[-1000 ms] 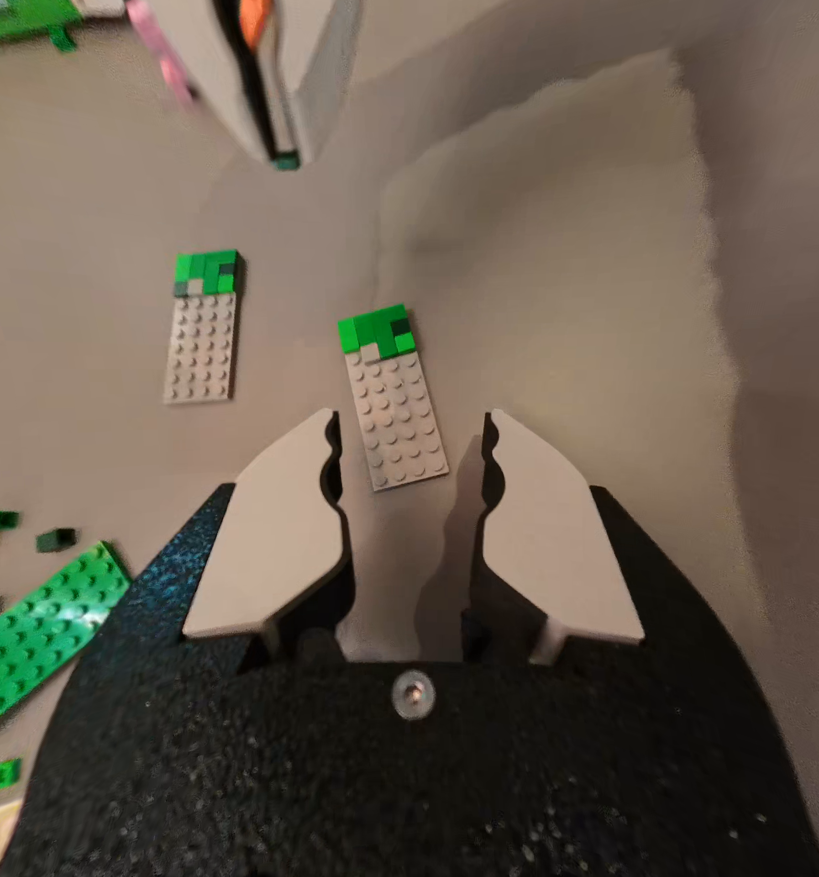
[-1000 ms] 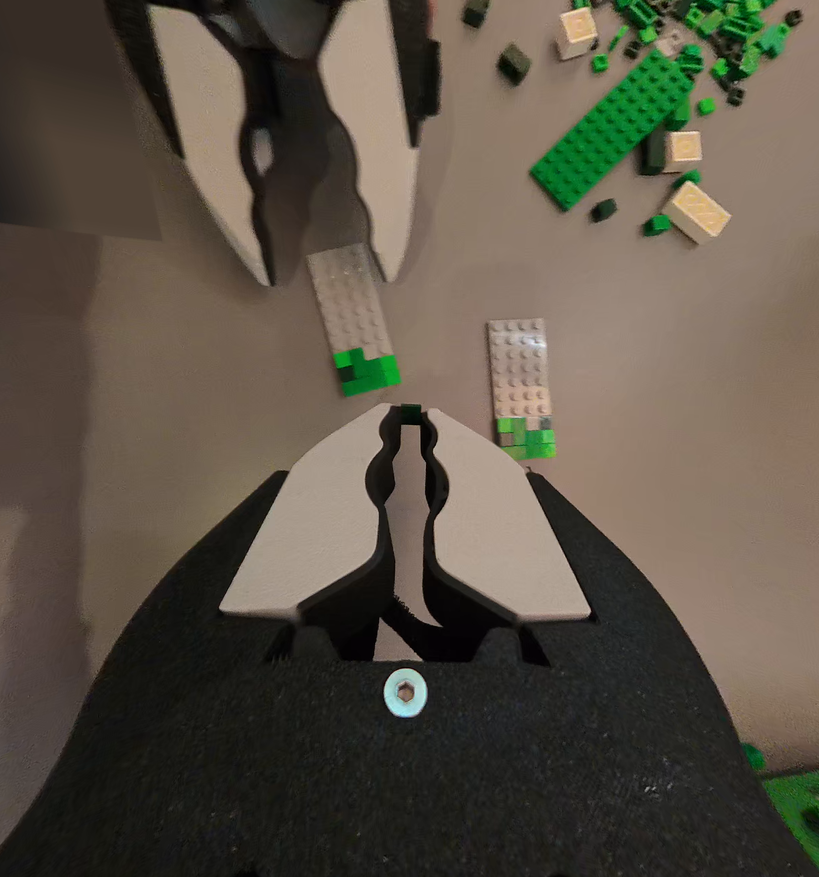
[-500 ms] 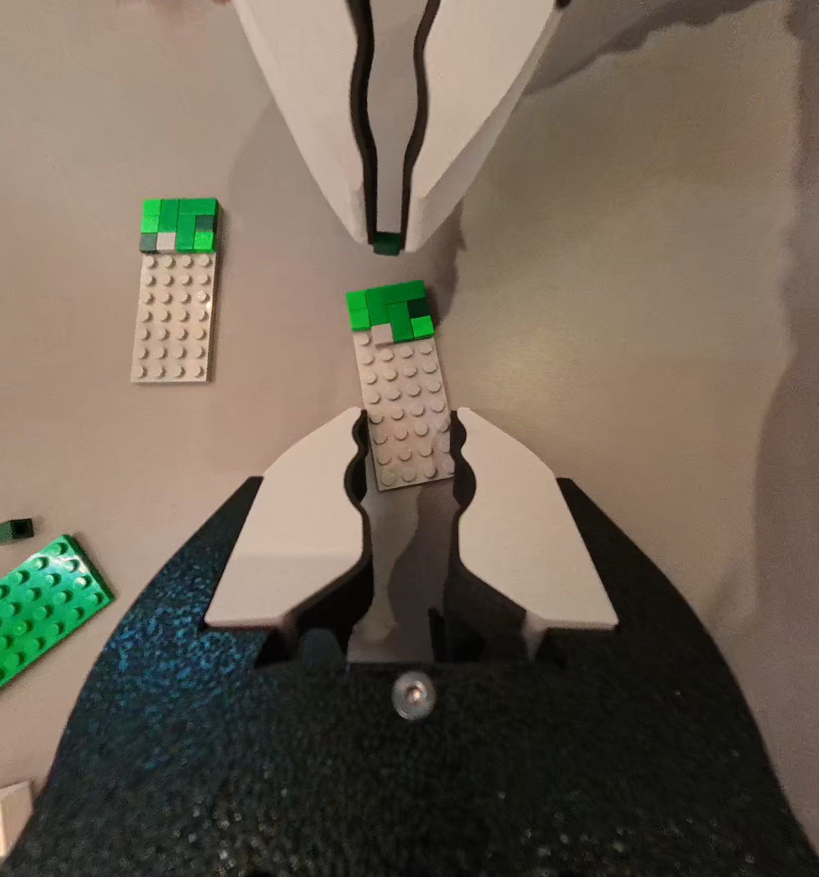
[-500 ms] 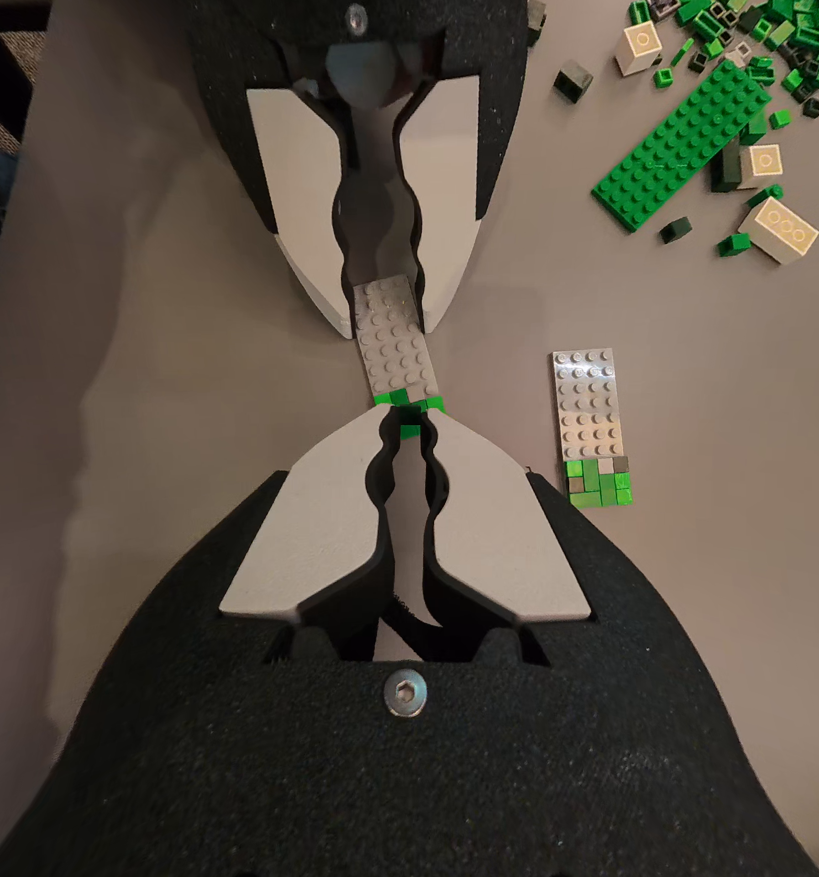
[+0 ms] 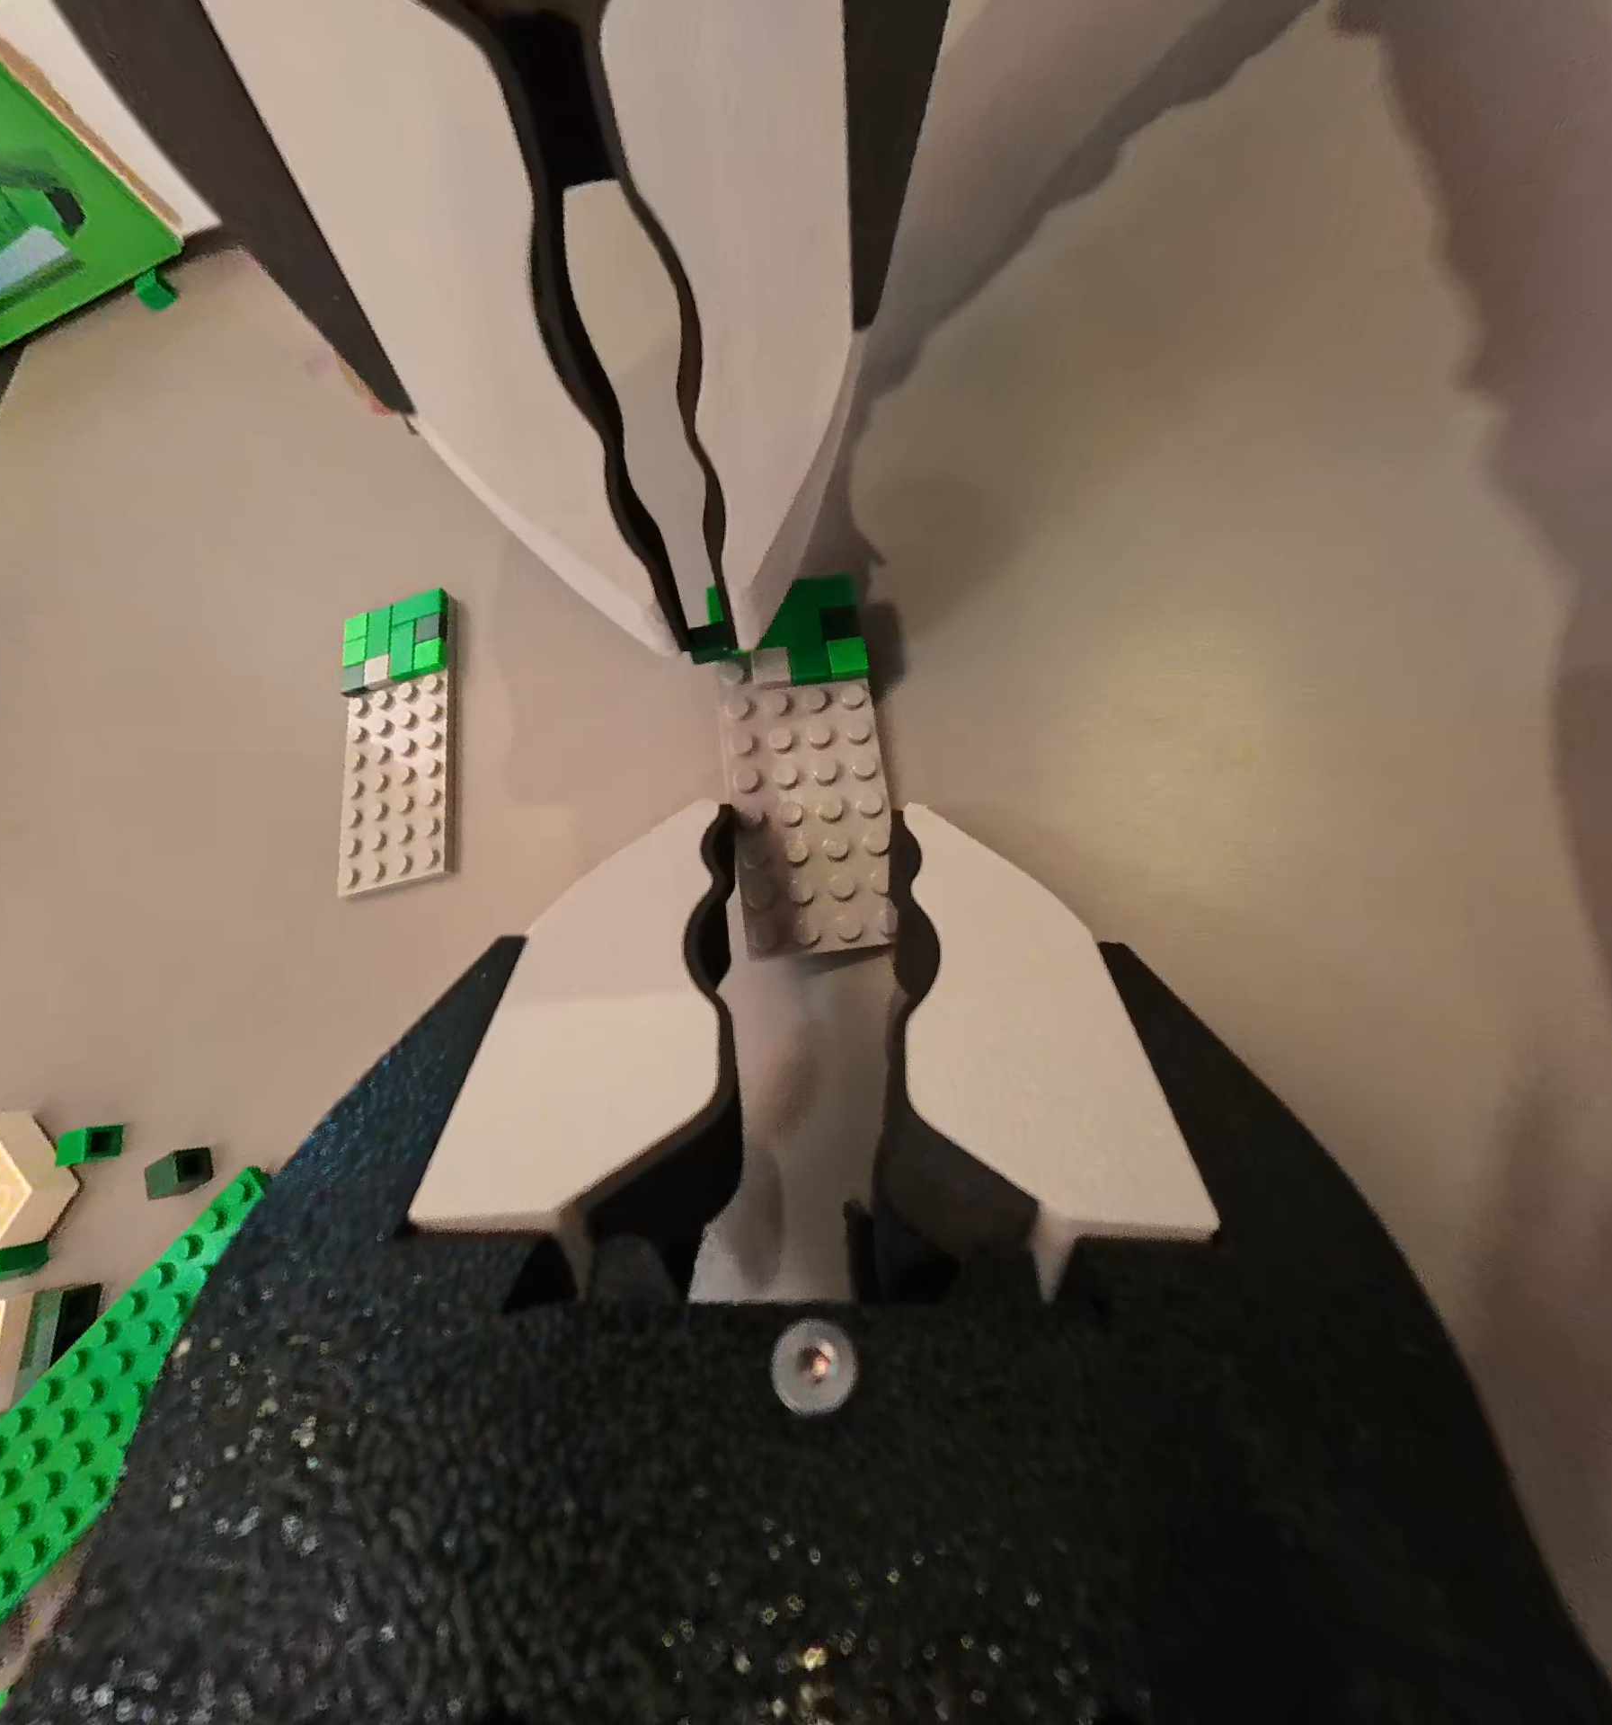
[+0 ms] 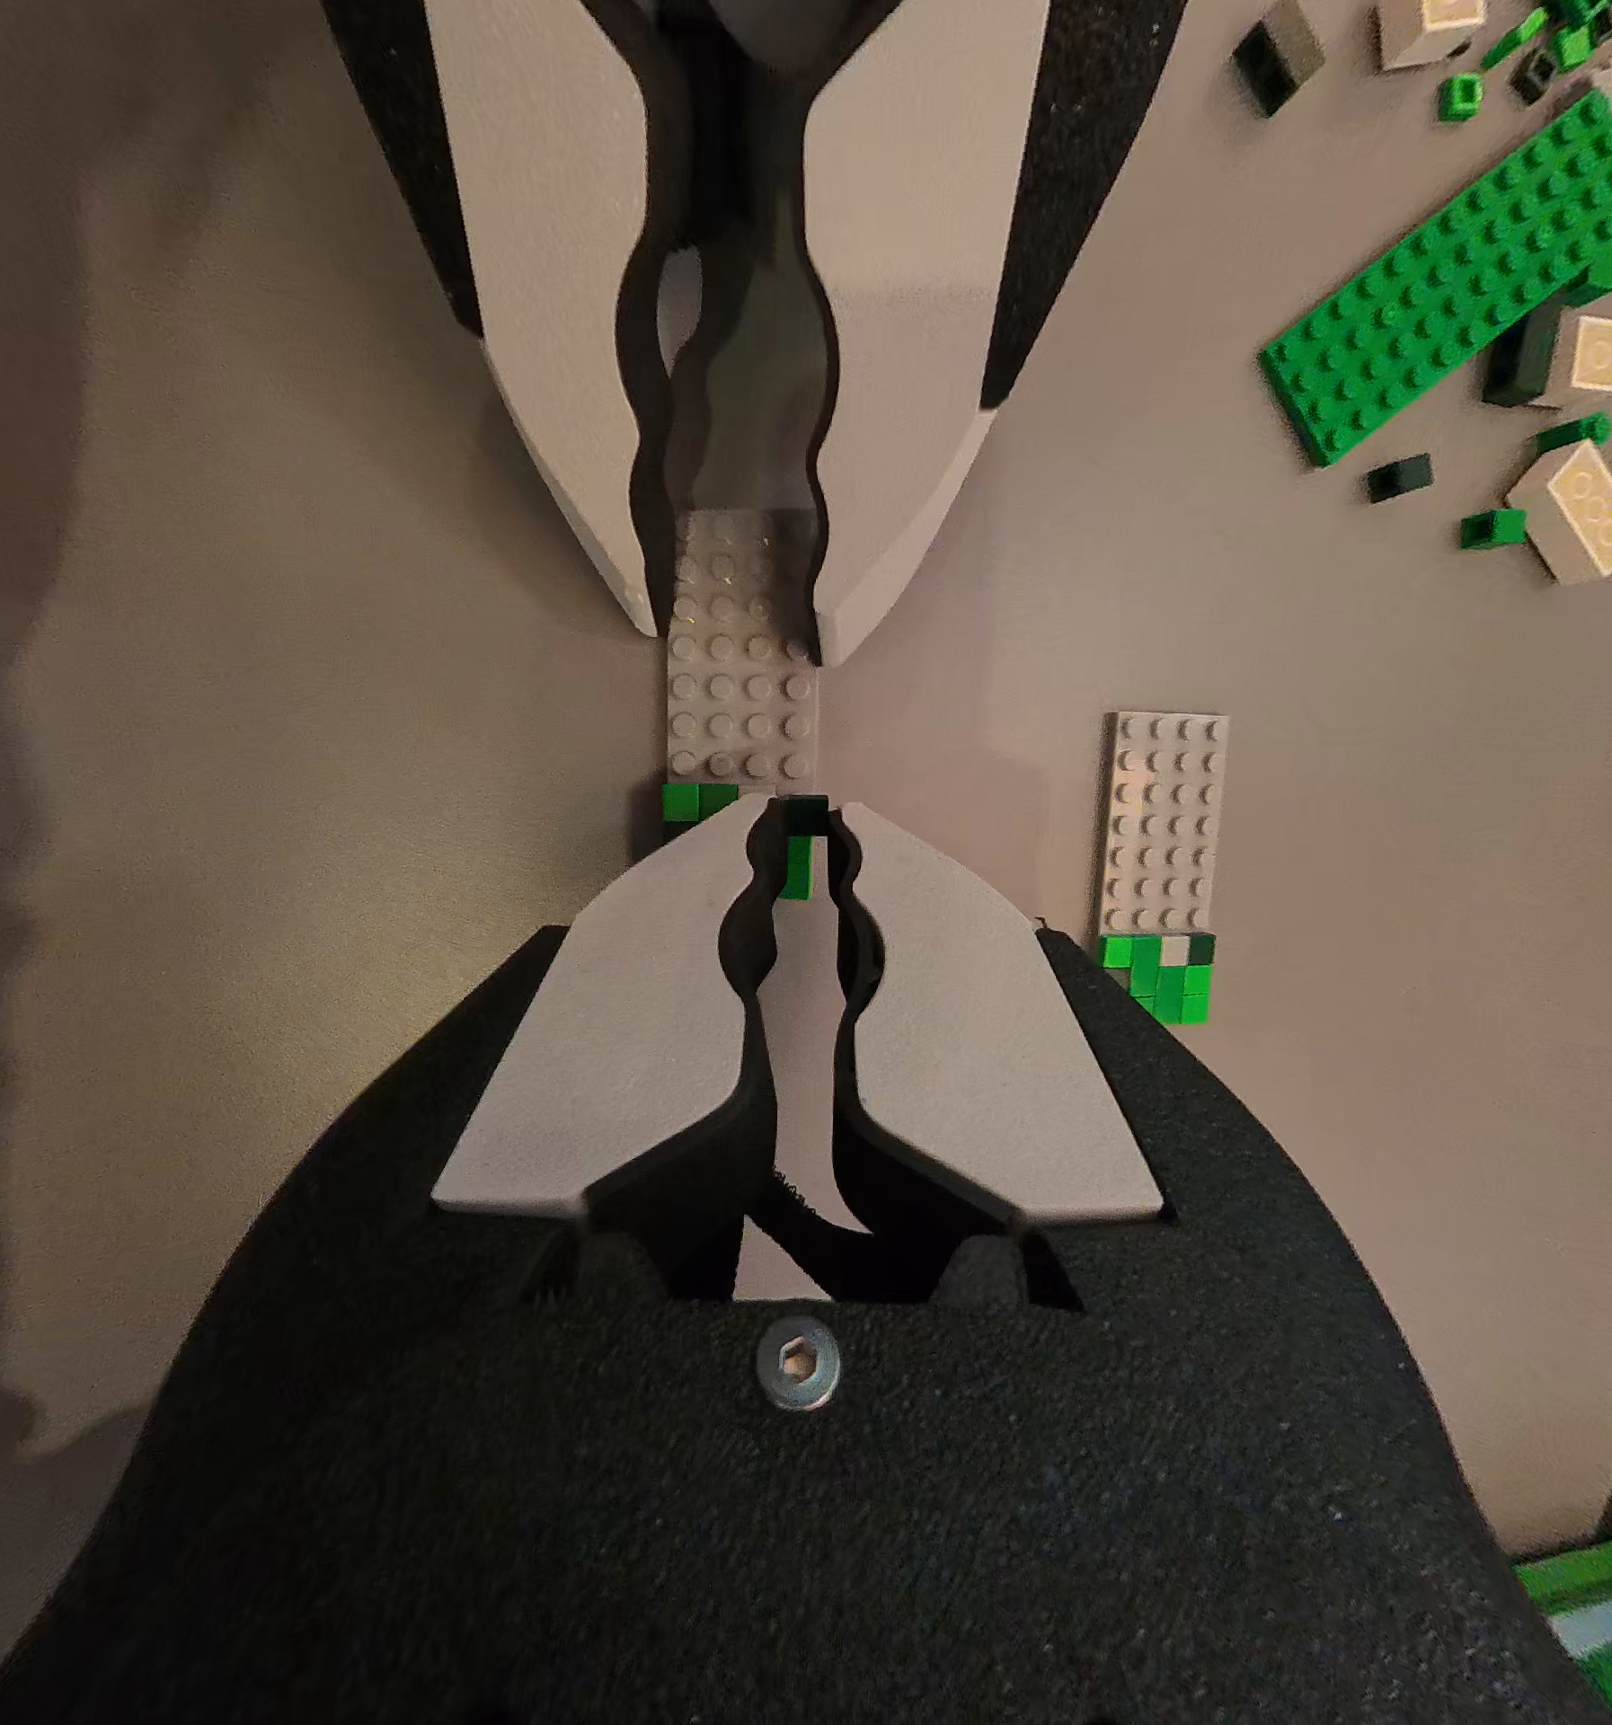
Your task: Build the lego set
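While the left gripper (image 5: 812,821) is clamping the near end of a grey studded plate (image 5: 807,803) flat on the table (image 5: 1250,747), the right gripper (image 6: 802,807) is pinching a small dark green piece (image 6: 804,810) at the plate's far end, beside its green tiles (image 5: 816,635). A second grey plate (image 5: 398,775) is lying apart, and loose green bricks (image 6: 1456,271) are sitting farther off.

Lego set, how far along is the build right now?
Early. Done: two grey plates each have green tiles on one end only. In hand: the left gripper steadies one grey plate; the right gripper brings a dark green piece. Left: bare studs and loose bricks.
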`<state>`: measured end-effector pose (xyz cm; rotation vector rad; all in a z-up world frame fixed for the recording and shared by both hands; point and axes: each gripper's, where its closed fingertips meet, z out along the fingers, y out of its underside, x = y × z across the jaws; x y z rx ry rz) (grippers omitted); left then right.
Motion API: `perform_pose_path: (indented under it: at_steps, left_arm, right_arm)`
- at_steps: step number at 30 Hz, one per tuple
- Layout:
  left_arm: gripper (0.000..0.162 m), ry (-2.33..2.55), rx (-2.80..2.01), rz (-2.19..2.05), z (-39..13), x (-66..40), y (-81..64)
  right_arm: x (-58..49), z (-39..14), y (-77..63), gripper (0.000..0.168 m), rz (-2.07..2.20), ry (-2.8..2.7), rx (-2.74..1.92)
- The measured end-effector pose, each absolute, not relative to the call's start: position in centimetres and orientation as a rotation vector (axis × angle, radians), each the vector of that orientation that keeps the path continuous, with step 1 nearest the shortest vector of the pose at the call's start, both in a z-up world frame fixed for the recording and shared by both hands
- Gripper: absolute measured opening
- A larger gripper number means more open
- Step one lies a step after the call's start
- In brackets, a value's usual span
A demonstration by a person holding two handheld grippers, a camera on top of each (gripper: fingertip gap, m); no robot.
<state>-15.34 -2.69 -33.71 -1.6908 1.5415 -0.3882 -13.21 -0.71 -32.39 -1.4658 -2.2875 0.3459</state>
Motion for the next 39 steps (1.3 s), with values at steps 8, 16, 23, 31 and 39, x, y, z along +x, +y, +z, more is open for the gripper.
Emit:
perform_pose_path:
  at_steps: [8,16,23,31,39]
  left_arm:
    - [0.031,1.566,-1.649,-0.364,-33.7,-15.1,-3.0]
    - [0.031,1.574,-1.641,-0.351,-33.7,-15.0,-3.1]
    - [0.031,1.581,-1.627,-0.339,-33.7,-15.0,-3.1]
    - [0.031,1.622,-1.551,-0.296,-33.5,-14.9,-3.2]
    - [0.031,1.63,-1.528,-0.285,-33.5,-14.9,-3.3]
  right_arm:
    - [-12.9,-33.2,-1.2,0.008,0.35,-2.321,-1.518]
    - [-12.7,-33.3,-1.2,0.01,0.326,-2.327,-1.563]
    - [-12.2,-32.9,-1.2,0.014,0.37,-2.318,-1.601]
    - [-12.5,-31.0,-1.3,0.02,1.216,-2.032,-2.021]
    - [-12.6,-32.7,-1.7,0.016,1.367,-2.019,-2.137]
